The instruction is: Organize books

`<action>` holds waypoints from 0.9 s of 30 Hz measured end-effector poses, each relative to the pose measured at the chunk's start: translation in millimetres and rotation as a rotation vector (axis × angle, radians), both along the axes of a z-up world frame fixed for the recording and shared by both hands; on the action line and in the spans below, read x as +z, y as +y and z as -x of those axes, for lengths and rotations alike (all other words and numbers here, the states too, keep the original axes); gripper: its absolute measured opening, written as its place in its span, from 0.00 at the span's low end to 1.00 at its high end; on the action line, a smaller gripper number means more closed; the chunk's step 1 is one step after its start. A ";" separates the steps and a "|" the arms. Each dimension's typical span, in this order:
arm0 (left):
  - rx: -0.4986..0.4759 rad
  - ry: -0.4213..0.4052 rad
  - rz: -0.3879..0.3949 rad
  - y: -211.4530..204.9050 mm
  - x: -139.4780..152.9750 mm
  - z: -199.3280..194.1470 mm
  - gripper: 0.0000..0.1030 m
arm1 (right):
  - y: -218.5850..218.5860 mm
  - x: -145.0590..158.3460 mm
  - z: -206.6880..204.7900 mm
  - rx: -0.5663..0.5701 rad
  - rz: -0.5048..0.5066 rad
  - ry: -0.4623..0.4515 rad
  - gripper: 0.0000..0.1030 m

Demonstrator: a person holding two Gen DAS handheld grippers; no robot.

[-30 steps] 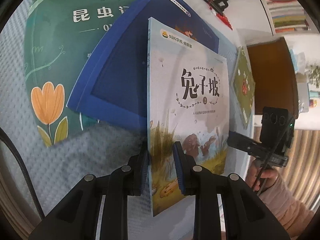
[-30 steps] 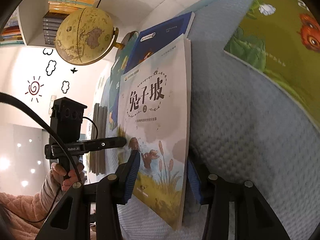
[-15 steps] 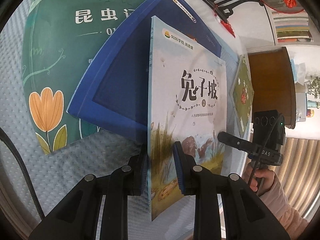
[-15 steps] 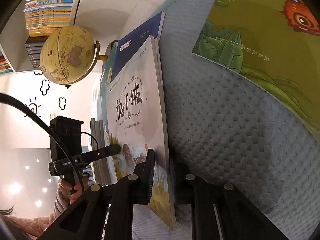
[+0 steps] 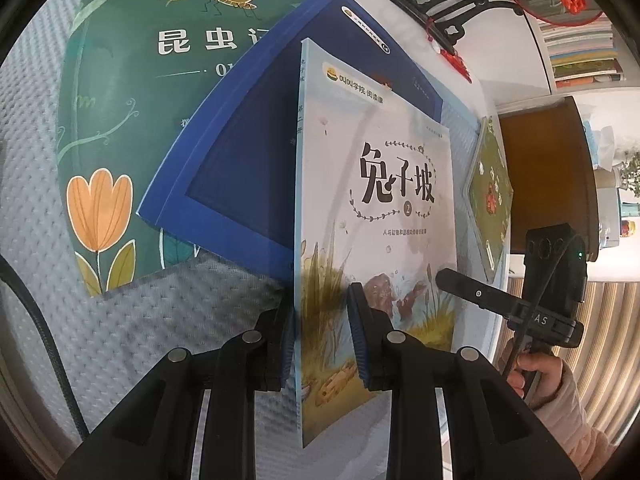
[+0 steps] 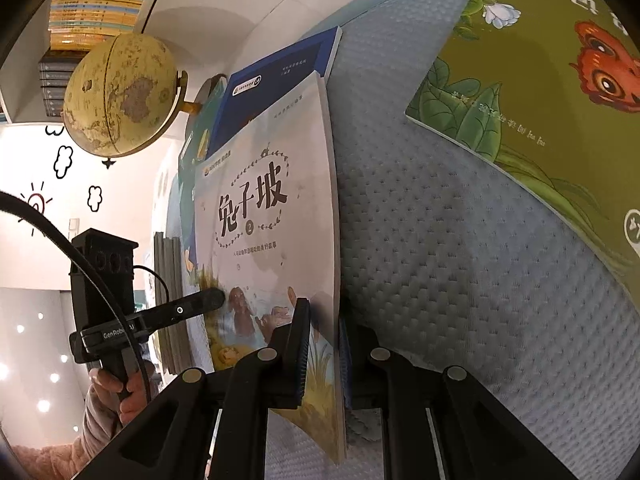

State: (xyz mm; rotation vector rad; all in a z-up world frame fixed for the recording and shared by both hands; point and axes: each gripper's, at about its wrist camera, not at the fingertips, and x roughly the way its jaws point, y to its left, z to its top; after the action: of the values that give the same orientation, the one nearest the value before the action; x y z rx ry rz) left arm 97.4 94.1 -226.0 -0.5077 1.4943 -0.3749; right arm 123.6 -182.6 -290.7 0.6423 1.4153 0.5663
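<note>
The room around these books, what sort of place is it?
Probably a child's study or reading room at home: a globe stands by shelves stacked with books, cloud and sun doodles decorate the wall, and picture books lie on a quilted mat.

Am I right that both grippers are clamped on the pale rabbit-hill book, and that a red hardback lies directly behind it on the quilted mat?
Not quite: the book directly behind is blue, not red, as the left wrist view shows. Both the left gripper and the right gripper are indeed clamped on the pale rabbit-hill book, and the blue book lies behind it on the grey quilted mat.
</note>
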 end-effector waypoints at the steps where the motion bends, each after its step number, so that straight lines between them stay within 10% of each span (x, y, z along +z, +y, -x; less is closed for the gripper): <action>1: 0.003 0.001 0.000 0.2 -0.1 -0.2 0.25 | 0.9 0.9 0.3 0.000 0.005 -0.002 0.10; 27: -0.019 -0.164 -0.145 -17.3 56.0 21.5 0.24 | 14.1 72.1 33.2 -0.054 0.058 -0.123 0.09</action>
State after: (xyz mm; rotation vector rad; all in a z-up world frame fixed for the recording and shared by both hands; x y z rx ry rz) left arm 75.9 76.9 -170.0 -0.3398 1.3570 -0.3128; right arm 90.4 -168.5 -218.5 0.5878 1.2912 0.5117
